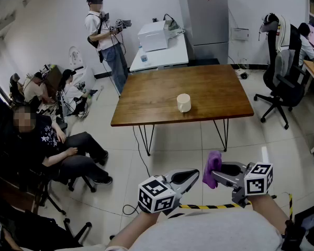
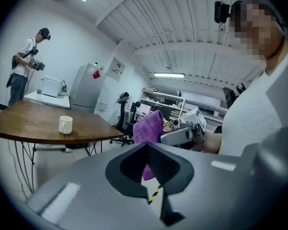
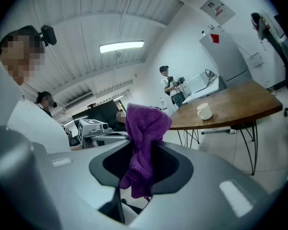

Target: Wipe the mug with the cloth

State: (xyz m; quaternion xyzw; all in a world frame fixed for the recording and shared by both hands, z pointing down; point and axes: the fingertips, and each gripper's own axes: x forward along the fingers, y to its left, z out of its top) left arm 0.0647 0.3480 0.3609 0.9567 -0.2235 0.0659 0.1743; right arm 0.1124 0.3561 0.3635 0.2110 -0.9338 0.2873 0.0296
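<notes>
Open tabletop point(image 1: 146, 98) around lone mug point(image 1: 183, 102)

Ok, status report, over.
Left hand-held gripper shut, empty. Right hand-held gripper shut on purple cloth. Mug on table, untouched. Floor cable before table.

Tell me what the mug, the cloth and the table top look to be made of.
Mug: probably glazed ceramic; it looks smooth, cream and opaque. Cloth: soft purple textile, perhaps microfibre or terry, with a fuzzy nap and limp folds. Table top: wood or wood veneer; brown, streaky grain, low sheen.
</notes>
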